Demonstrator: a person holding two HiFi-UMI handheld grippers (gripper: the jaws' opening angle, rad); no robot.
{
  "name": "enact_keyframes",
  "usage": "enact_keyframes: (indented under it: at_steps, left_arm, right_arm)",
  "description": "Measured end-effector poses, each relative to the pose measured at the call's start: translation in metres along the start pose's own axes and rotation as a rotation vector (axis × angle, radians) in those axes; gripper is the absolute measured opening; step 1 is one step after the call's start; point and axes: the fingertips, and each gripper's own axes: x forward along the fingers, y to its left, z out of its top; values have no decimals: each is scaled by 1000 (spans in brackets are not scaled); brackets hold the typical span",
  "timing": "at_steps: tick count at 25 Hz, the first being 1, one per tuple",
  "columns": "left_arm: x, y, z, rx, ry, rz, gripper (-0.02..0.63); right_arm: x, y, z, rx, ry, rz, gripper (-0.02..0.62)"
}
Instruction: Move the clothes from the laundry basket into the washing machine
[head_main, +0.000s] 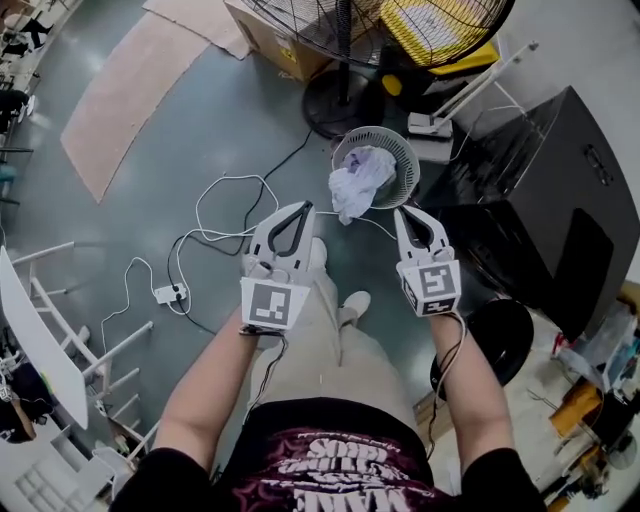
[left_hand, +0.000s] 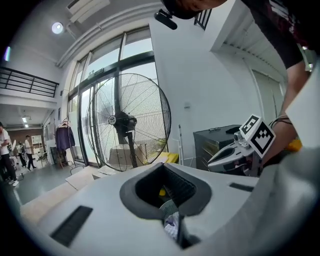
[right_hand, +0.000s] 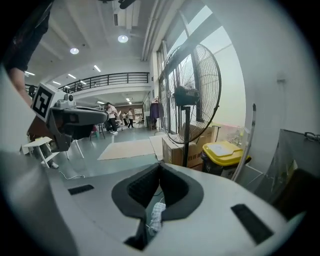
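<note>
Head view: looks steeply down at a grey floor (head_main: 150, 180), with the person's two arms stretched forward and a set of tongs in each hand.
Black cabinet (head_main: 545, 210): stands at the right, near the basket, with clear plastic sheeting over its near top corner.
Fan (head_main: 335, 100): a tall floor fan on a round black base, standing just beyond the basket.
Cardboard box (head_main: 270, 35): on the floor behind the fan.
Yellow bin (right_hand: 222, 150): beside the box, to the right of the fan pole.
Laundry basket (head_main: 398, 150): round, white and slatted, on the floor between the fan base and the person's feet.
Cloth (head_main: 360, 180): pale and crumpled, in the basket, spilling over its near rim.
Left tongs (head_main: 304, 207): clenched tip to tip on nothing, pointing at the basket, near the hanging cloth on its left and apart from it.
Right tongs (head_main: 400, 212): clenched and empty, tips just right of the cloth's lower end, close to the basket's near rim.
Cables (head_main: 225, 200): white and black loops on the floor left of the left tongs.
Power strip (head_main: 168, 294): white, at the end of the cables.
</note>
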Motion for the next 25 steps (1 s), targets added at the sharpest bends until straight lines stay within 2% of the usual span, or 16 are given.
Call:
enact_keyframes:
  at_steps: [6, 13, 18, 25]
  left_arm:
    - [34, 17, -46, -30, 49, -34, 5]
    - [71, 51, -102, -65, 110, -37, 5]
    - [103, 69, -131, -63, 112, -51, 5]
    - [142, 69, -164, -42, 96, -78, 5]
  right_arm:
    - [53, -5, -48, 31, 103, 0, 8]
    - [122, -9, -109, 66, 198, 2, 9]
    - [171, -15, -150, 68, 252, 5, 20]
    - [214, -13, -221, 39, 356, 39, 38]
